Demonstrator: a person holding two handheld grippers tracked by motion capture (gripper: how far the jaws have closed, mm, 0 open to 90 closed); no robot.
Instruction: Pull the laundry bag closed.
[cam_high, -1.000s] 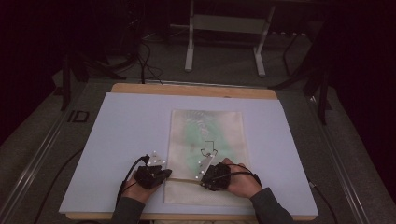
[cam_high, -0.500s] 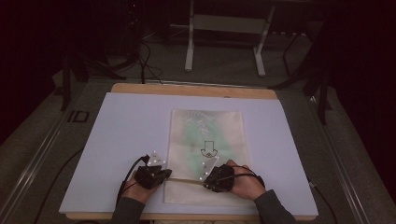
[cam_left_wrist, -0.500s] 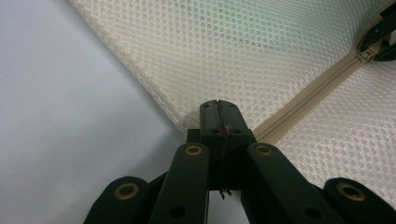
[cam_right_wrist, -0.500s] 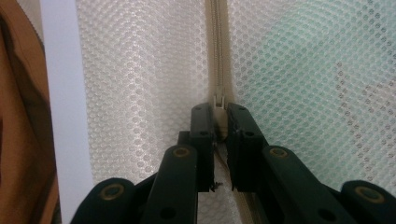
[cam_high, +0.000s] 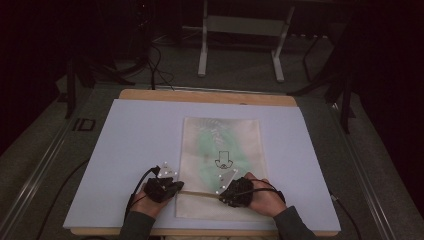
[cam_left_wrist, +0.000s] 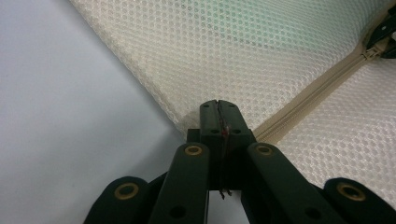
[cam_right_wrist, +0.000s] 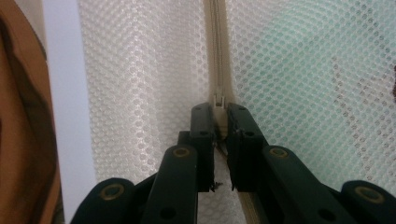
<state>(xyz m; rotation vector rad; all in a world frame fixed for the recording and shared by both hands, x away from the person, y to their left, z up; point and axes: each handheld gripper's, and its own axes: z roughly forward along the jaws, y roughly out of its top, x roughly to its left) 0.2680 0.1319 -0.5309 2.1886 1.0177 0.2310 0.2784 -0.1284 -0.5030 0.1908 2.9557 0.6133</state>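
Note:
A cream mesh zip bag (cam_high: 220, 145) with something green inside lies flat on the pale sheet (cam_high: 130, 145). Its zip (cam_high: 200, 193) runs across the near end. My left gripper (cam_high: 176, 188) is shut on the bag's left edge, at the end of the zip. In the left gripper view, its jaws (cam_left_wrist: 218, 106) pinch the mesh (cam_left_wrist: 233, 46) beside the zip tape (cam_left_wrist: 317, 86). My right gripper (cam_high: 227, 192) is shut on the zip pull (cam_right_wrist: 218, 99), with the zip (cam_right_wrist: 215, 46) running straight ahead of the jaws (cam_right_wrist: 219, 111).
A wooden table edge (cam_high: 210, 96) shows beyond the sheet. Past the table, a metal stand (cam_high: 240, 30) and cables lie on the dark floor. A black arrow mark (cam_high: 223, 159) is printed on the bag. The sheet's near edge (cam_right_wrist: 60, 93) lies just left of the right gripper.
My right hand has shifted slightly to the right along the zip. The left hand and the bag have stayed where they were.

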